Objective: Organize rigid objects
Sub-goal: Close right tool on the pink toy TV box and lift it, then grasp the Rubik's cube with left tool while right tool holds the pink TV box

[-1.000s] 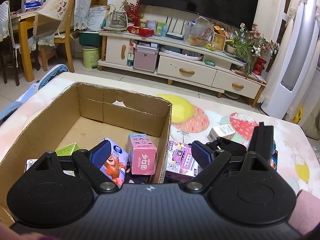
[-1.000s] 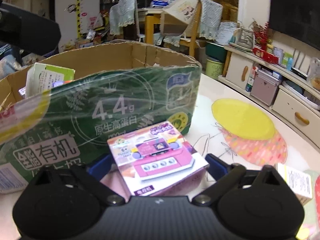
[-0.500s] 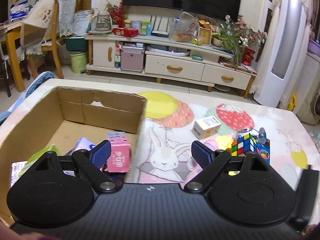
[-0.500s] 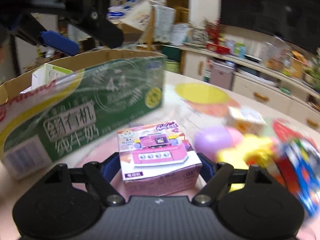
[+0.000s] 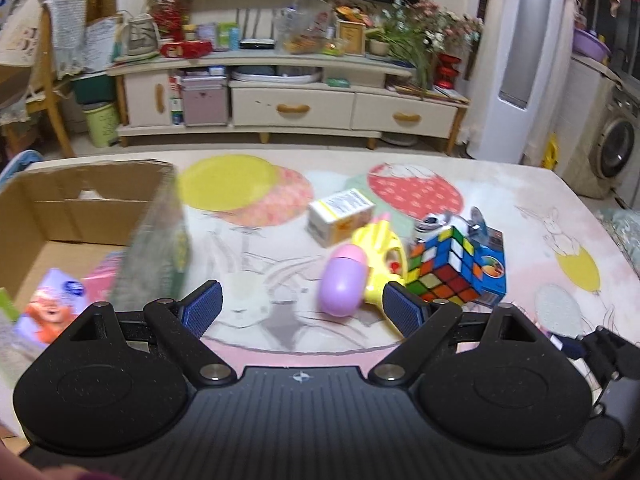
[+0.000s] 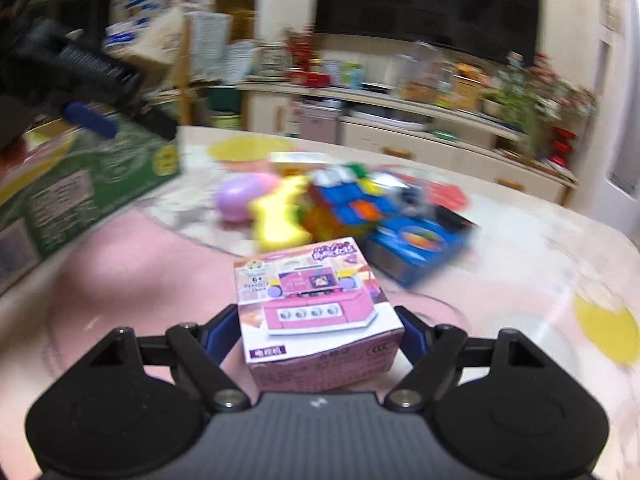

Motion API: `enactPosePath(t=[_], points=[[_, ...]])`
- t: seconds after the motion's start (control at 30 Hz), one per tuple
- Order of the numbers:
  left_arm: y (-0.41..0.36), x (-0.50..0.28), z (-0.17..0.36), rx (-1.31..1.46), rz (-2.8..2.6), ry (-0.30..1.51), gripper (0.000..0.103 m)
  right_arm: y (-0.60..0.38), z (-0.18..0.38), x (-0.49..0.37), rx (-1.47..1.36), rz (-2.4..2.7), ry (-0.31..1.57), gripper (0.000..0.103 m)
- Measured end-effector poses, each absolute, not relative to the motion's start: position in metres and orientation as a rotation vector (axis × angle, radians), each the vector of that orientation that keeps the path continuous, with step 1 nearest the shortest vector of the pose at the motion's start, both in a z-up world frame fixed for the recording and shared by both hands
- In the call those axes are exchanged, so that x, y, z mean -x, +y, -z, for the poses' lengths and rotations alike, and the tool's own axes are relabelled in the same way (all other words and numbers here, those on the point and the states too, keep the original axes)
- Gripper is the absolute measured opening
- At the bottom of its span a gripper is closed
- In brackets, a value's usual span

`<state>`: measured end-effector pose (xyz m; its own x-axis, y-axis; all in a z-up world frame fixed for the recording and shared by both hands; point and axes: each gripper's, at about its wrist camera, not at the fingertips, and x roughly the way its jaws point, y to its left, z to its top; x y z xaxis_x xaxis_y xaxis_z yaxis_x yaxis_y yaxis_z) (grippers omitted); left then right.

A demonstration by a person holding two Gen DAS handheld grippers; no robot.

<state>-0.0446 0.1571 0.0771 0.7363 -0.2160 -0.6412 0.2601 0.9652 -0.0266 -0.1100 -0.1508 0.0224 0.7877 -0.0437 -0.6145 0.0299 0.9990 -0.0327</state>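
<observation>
Right tongs (image 6: 316, 336) clenched on the pink toy box (image 6: 316, 312) — unseen from the left tongs (image 5: 300, 312), released.

Carton (image 5: 92, 216) left; egg (image 5: 342, 280), cube (image 5: 448, 268) right on table (image 5: 560, 208).

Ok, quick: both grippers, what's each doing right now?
Left gripper: open, nothing between its blue pads.
Right gripper: shut on the small pink cardboard toy box.
</observation>
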Motion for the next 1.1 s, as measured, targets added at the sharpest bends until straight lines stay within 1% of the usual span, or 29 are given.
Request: enactPosePath(t=[0.13, 0.27, 0.73, 0.83, 0.9, 0.97, 1.1], points=[[0.139, 0.046, -0.073, -0.063, 0.334, 0.691, 0.103, -0.170, -0.020, 0.108, 0.000, 0.103, 0.658, 0.081], [0.116, 0.050, -0.067, -0.104, 0.397, 0.671, 0.103, -0.179, -0.016, 0.103, 0.020, 0.150, 0.668, 0.084], [0.047, 0.054, -0.028, -0.321, 0.474, 0.590, 0.103, -0.232, -0.016, 0.109, -0.069, 0.251, 0.694, 0.085], [0.035, 0.053, -0.021, -0.380, 0.454, 0.561, 0.103, -0.238, -0.017, 0.112, -0.095, 0.247, 0.697, 0.087], [0.029, 0.048, -0.016, -0.403, 0.434, 0.552, 0.103, -0.240, -0.018, 0.112, -0.106, 0.248, 0.698, 0.092], [0.024, 0.045, -0.013, -0.428, 0.417, 0.542, 0.103, -0.241, -0.018, 0.112, -0.112, 0.248, 0.699, 0.094], [0.015, 0.044, -0.008, -0.477, 0.402, 0.518, 0.103, -0.244, -0.019, 0.111, -0.134, 0.231, 0.703, 0.095]])
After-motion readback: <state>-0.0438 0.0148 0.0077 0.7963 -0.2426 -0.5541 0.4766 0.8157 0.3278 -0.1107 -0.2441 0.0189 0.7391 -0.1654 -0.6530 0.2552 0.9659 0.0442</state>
